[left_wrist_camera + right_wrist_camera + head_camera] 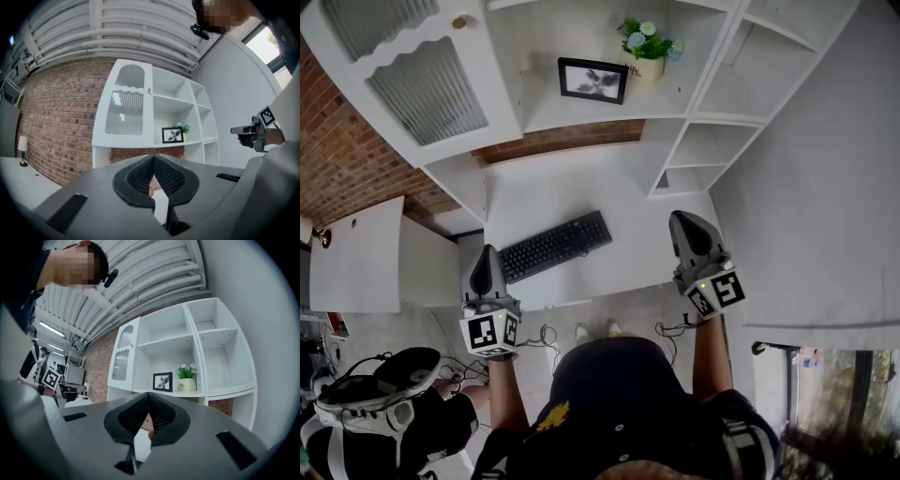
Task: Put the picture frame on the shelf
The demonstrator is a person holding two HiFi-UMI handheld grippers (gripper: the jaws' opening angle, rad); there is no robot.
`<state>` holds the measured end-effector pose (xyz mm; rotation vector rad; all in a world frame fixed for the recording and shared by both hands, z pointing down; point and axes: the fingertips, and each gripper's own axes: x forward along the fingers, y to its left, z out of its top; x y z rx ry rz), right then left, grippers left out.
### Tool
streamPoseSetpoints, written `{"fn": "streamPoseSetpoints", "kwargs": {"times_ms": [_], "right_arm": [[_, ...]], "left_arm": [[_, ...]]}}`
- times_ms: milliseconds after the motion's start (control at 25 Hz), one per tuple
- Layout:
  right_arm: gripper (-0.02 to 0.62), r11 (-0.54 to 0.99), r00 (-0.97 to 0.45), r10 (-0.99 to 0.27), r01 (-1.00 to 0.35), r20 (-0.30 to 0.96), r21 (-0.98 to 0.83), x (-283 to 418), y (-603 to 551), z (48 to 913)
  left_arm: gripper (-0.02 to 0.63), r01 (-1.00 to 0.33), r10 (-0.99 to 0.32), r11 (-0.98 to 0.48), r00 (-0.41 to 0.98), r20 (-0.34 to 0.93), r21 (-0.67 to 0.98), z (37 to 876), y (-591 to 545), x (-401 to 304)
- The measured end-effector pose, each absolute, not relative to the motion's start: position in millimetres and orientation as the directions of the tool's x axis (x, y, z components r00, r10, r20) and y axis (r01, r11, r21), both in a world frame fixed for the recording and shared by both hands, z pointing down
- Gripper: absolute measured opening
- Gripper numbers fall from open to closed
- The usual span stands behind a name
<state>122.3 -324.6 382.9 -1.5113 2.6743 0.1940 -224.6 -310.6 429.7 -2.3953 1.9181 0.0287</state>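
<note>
The picture frame (pixel 592 80) is stood upright on the lower board of the white shelf unit (pixel 544 108), in its wide middle bay. The potted plant (pixel 649 45) is placed just beside it, on the side toward the unit's narrow bays. A black keyboard (pixel 555 246) is laid on the desk (pixel 572 187) beneath the shelf unit. The left gripper (pixel 486 253) is held in front of the shelf unit, well apart from it, on the side of the ribbed-glass door (pixel 427 89); its jaws are clenched tip to tip and nothing is gripped. The right gripper (pixel 679 219) is held in front of the unit's narrow bays, also well apart; its jaws are pressed together and nothing is carried between them
</note>
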Motion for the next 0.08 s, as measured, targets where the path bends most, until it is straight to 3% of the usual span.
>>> {"fn": "streamPoseSetpoints", "kwargs": {"times_ms": [80], "right_arm": [[0.006,0.534,-0.541,-0.834,-0.841,-0.106,0.091,110.6,-326.0,388.4]], "left_arm": [[0.018,-0.972,-0.970,-0.231,0.234,-0.063,-0.045,430.8,-307.7,-215.1]]}}
